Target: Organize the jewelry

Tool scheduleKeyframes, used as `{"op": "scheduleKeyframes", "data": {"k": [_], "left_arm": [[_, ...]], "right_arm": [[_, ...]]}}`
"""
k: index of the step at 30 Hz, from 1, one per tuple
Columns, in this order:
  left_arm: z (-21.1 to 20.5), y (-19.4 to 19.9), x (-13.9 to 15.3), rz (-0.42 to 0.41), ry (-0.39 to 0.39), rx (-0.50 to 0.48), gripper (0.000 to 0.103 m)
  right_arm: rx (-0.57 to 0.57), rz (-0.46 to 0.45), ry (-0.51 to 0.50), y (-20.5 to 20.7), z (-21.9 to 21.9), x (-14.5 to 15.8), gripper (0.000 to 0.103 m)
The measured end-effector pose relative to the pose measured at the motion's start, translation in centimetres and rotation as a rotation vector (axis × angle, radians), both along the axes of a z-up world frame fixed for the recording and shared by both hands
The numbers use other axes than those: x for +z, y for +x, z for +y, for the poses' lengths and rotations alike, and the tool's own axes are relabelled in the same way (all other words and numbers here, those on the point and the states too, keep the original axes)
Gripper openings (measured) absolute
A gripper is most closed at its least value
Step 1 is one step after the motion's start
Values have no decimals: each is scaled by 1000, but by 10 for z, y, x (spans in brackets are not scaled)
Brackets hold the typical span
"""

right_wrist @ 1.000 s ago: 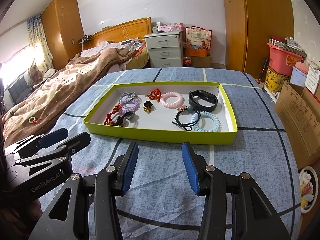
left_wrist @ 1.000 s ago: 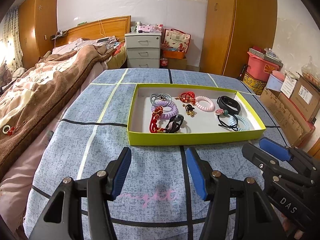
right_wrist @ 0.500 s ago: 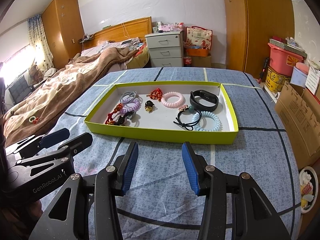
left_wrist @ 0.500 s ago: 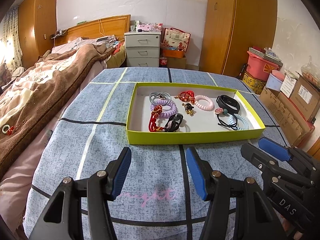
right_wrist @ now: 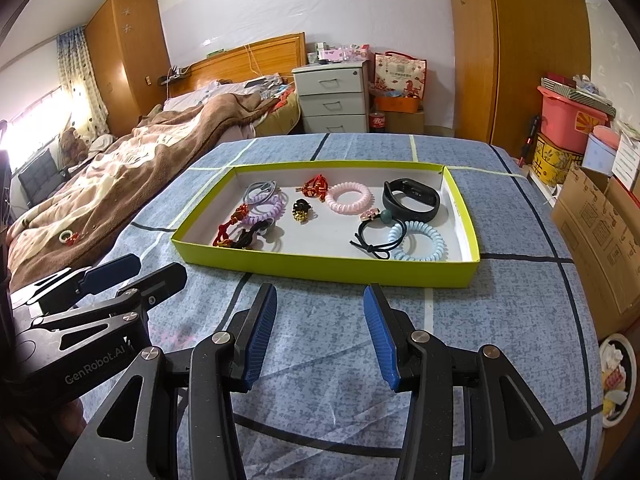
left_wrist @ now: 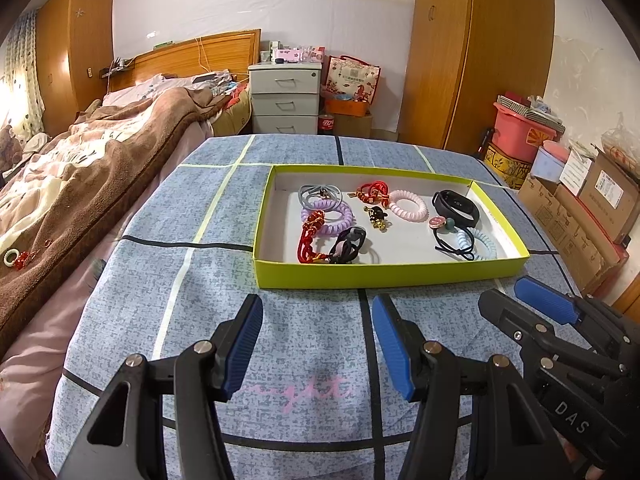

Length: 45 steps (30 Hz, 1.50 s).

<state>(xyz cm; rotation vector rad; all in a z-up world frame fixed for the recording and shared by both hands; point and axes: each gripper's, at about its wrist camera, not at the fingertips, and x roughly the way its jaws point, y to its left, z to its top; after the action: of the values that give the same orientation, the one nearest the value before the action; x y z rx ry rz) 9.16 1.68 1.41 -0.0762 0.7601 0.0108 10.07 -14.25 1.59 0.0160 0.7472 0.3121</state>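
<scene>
**Jewelry gathered in the tray, both claws empty**

The left gripper point(left_wrist: 316, 344) and right gripper point(right_wrist: 316, 336) hover released above the blue bedspread point(left_wrist: 200, 300), grasping nothing. Beyond, bracelets and hair ties lie together inside the yellow-green tray point(right_wrist: 320, 270), whose walls contain them.

The tabletop point(left_wrist: 208, 312) wears a matt woven cloth, blue and speckled. On it, the tray point(left_wrist: 384, 272) looks like cardboard, with yellow-green matt walls and a plain white paper floor. Inside, the pink coil tie point(left_wrist: 407, 205) and pale blue coil tie point(right_wrist: 418, 240) are smooth, glossy plastic; the black wristband point(right_wrist: 412, 201) looks like satin rubber. The left gripper point(left_wrist: 318, 344) has matt black plastic arms, shiny metal rivets and ribbed blue fingers point(left_wrist: 244, 344). The bed blanket point(right_wrist: 132, 172) is brown fleece; the wardrobe point(left_wrist: 444, 52) is polished wood.
</scene>
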Motion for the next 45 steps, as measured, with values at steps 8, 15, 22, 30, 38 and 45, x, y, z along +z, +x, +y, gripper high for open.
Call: {"op": "scheduleKeyframes", "data": {"k": [8, 15, 22, 30, 38, 45], "left_arm": [[1, -1, 0, -2, -7, -4, 59], [1, -2, 0, -2, -7, 2, 59], [1, -2, 1, 1, -3, 5, 59], [2, -1, 0, 2, -3, 9, 59], [3, -1, -1, 4, 0, 10, 59], [4, -1, -2, 4, -3, 19, 59]], "right_arm": [[-2, 1, 0, 1, 0, 0, 46], [-5, 2, 1, 1, -1, 1, 46], [-4, 3, 1, 1, -2, 1, 46], [-3, 2, 2, 1, -2, 1, 46], [-3, 3, 1, 1, -1, 1, 46], [-4, 4, 1, 0, -2, 0, 46]]}}
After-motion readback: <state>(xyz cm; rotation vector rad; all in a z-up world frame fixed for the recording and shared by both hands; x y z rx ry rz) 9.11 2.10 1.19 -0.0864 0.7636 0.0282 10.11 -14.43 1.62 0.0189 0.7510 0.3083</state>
